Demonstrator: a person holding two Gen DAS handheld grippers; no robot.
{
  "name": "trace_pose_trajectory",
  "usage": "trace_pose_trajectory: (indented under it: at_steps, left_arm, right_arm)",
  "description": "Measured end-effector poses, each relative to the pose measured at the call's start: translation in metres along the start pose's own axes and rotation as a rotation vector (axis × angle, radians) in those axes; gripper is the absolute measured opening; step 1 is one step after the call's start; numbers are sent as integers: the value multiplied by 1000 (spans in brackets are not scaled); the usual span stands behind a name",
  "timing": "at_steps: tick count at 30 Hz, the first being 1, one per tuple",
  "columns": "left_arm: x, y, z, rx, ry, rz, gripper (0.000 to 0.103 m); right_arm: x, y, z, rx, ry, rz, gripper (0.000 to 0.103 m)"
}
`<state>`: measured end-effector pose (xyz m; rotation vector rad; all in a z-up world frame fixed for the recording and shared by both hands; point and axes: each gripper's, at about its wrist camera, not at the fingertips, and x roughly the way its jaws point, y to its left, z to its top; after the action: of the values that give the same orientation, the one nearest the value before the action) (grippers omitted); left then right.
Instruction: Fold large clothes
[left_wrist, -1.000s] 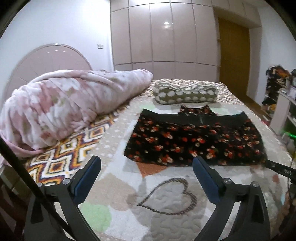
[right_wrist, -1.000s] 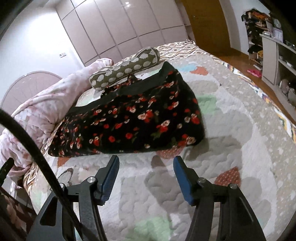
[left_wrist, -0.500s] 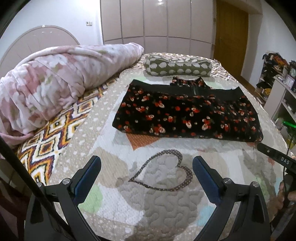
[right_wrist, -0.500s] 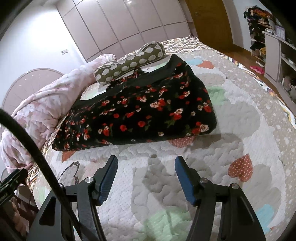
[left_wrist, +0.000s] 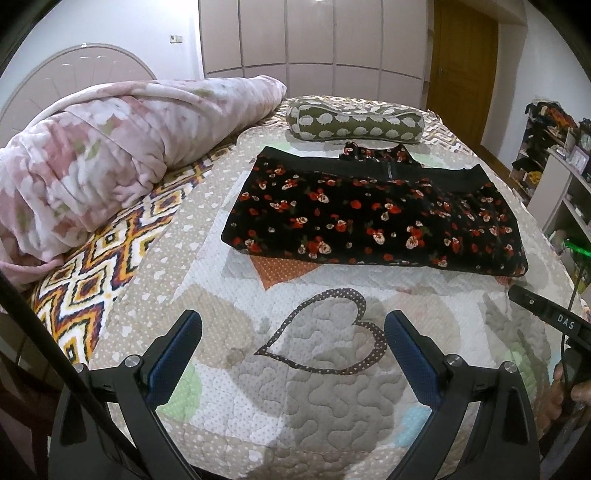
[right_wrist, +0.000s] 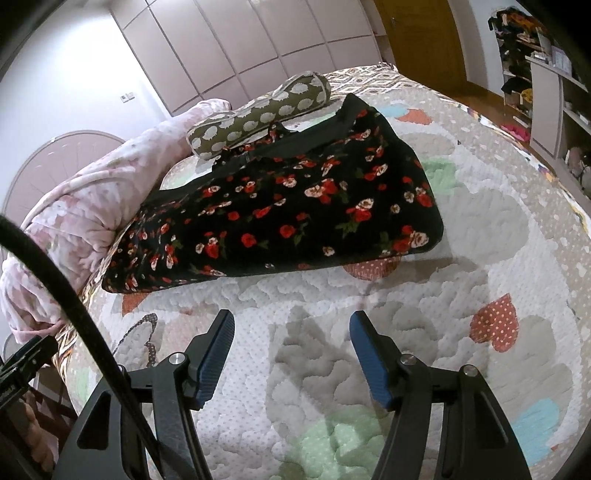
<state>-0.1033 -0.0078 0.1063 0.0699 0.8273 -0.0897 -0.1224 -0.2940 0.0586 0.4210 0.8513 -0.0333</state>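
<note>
A black garment with red and white flowers (left_wrist: 373, 218) lies folded into a wide band across the bed; it also shows in the right wrist view (right_wrist: 288, 210). My left gripper (left_wrist: 293, 332) is open and empty, held above the quilt in front of the garment. My right gripper (right_wrist: 291, 332) is open and empty, above the quilt near the garment's front edge. Part of the right gripper's black body (left_wrist: 546, 317) shows at the right edge of the left wrist view.
The bed has a quilted heart-pattern cover (left_wrist: 325, 387). A rolled pink blanket (left_wrist: 122, 155) lies along the left side. A green spotted bolster pillow (left_wrist: 351, 123) lies behind the garment. Shelves (left_wrist: 565, 184) stand to the right. Wardrobe doors (left_wrist: 314, 40) fill the back wall.
Both grippers have pulled back and risen, so the garment looks farther off and is seen more from above. The garment has not moved. Both grippers stay open.
</note>
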Motion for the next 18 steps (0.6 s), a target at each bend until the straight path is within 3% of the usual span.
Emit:
trace_pose_trajectory:
  at_steps: [18]
  left_arm:
    - [33,-5,-3,13,83,5,99]
  right_arm:
    - [24,-13,-5,38,44,-7,70]
